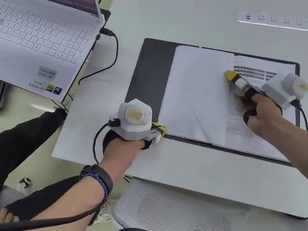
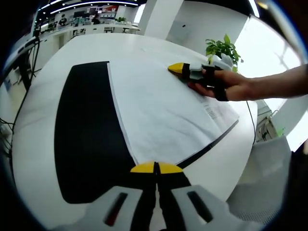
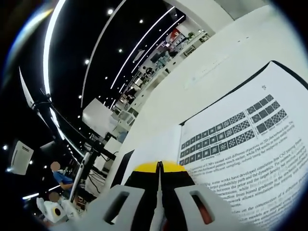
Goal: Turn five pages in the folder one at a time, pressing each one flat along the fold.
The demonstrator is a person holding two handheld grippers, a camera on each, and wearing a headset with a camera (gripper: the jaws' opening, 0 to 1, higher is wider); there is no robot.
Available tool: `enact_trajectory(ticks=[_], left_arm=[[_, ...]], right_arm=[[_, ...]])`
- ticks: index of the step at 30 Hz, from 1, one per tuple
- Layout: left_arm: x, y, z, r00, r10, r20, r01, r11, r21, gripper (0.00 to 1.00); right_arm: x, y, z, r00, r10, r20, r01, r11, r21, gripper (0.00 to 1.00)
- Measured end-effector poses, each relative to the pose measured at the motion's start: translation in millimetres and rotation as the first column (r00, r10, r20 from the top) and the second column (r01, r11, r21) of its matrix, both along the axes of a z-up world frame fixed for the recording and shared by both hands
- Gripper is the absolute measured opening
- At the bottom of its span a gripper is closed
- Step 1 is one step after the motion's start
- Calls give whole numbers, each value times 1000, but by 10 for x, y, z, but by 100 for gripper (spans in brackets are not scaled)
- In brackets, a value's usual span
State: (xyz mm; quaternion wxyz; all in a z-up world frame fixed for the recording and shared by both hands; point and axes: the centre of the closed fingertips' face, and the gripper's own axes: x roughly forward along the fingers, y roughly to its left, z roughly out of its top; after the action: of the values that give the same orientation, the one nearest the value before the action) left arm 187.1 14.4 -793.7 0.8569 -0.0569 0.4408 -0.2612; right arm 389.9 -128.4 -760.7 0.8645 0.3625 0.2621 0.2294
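An open black folder (image 1: 147, 72) lies on the white table, with a blank turned page (image 1: 199, 91) on its left half and a printed page (image 1: 262, 77) on its right half. My right gripper (image 1: 230, 76) is shut, its yellow tips resting at the fold between the two pages; in its own view the tips (image 3: 159, 167) meet over the printed page (image 3: 240, 144). My left gripper (image 1: 161, 129) is shut at the folder's near edge by the blank page's corner, and its own view has the tips (image 2: 156, 168) together above the black cover (image 2: 86, 139).
A white laptop (image 1: 43, 38) sits at the far left with a black cable (image 1: 108, 53) running toward the folder. A power strip (image 1: 272, 20) lies at the far right. A mesh chair back (image 1: 192, 211) stands below the table's near edge.
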Motion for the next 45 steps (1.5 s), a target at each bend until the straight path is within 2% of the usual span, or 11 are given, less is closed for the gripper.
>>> enact_trajectory(ticks=[2, 8, 12, 14, 22, 31, 34, 37, 45], left_arm=[[-4, 5, 2, 1000, -1, 1, 1, 1000, 3, 0], [-9, 4, 1, 1000, 0, 1, 0, 1000, 3, 0], [-12, -5, 4, 1000, -10, 0, 10, 1000, 15, 0], [-12, -9, 5, 1000, -17, -4, 18, 1000, 23, 0], [-8, -8, -3, 1000, -21, -6, 21, 999, 30, 0], [-12, -11, 3, 1000, -28, 7, 28, 999, 42, 0], [-14, -6, 3, 1000, -24, 15, 23, 999, 42, 0], [-13, -5, 5, 1000, -17, 21, 16, 999, 38, 0], [-16, -6, 3, 999, -20, 29, 18, 999, 50, 0]], right_arm=[[116, -52, -53, 999, -33, -3, 33, 999, 16, 0], [268, -76, -5, 993, -115, 7, 115, 993, 32, 0], [359, -98, 14, 991, -136, 8, 135, 990, 46, 0], [458, -135, -35, 990, -144, 9, 143, 989, 43, 0], [534, -153, -51, 988, -153, 14, 152, 988, 36, 0], [209, -61, 0, 997, -74, 34, 74, 997, 24, 0], [75, -23, 26, 998, -34, 58, 35, 999, -14, 0], [23, -53, -8, 998, -35, 48, 35, 999, 6, 0], [-333, 33, 64, 998, 22, 64, -21, 1000, -5, 0]])
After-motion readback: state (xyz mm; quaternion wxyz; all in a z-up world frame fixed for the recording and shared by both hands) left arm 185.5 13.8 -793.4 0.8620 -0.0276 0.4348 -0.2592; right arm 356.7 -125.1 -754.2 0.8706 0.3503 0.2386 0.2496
